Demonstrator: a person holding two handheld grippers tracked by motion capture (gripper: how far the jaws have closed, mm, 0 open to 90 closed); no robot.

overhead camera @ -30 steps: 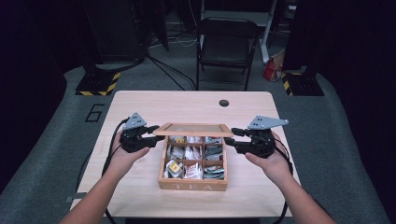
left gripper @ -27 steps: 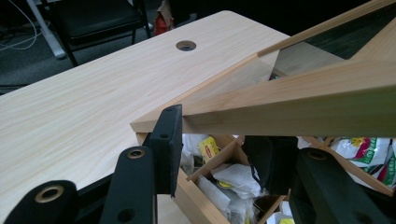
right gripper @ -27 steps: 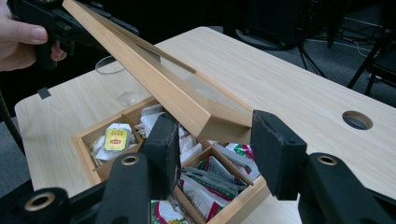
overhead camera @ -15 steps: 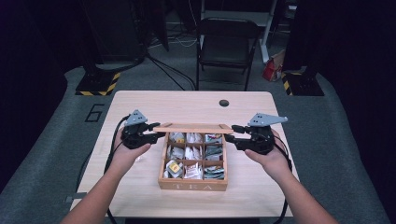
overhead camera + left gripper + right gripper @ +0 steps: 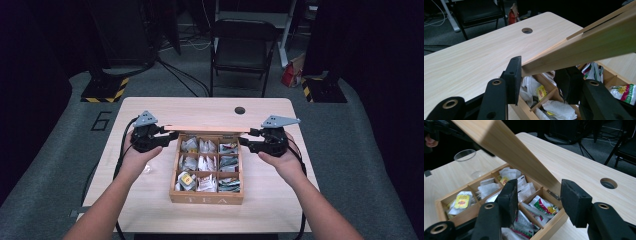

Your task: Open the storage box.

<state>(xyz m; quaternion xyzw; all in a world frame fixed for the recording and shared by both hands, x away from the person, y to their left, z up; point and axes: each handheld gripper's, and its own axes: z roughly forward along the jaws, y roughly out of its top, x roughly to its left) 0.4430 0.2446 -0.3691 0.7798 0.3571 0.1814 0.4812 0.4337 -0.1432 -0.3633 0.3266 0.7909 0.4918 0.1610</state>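
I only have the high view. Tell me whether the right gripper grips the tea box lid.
Observer: No. The right gripper's jaws have just been opening; the lid runs between them with a gap at each pad.
Operator: Report the left side.
Observer: The left gripper clamps the lid's end between its pads, holding it tilted above the tea box.
Operator: Check beside the box.
Observer: A clear cup stands upright on the table beyond it.
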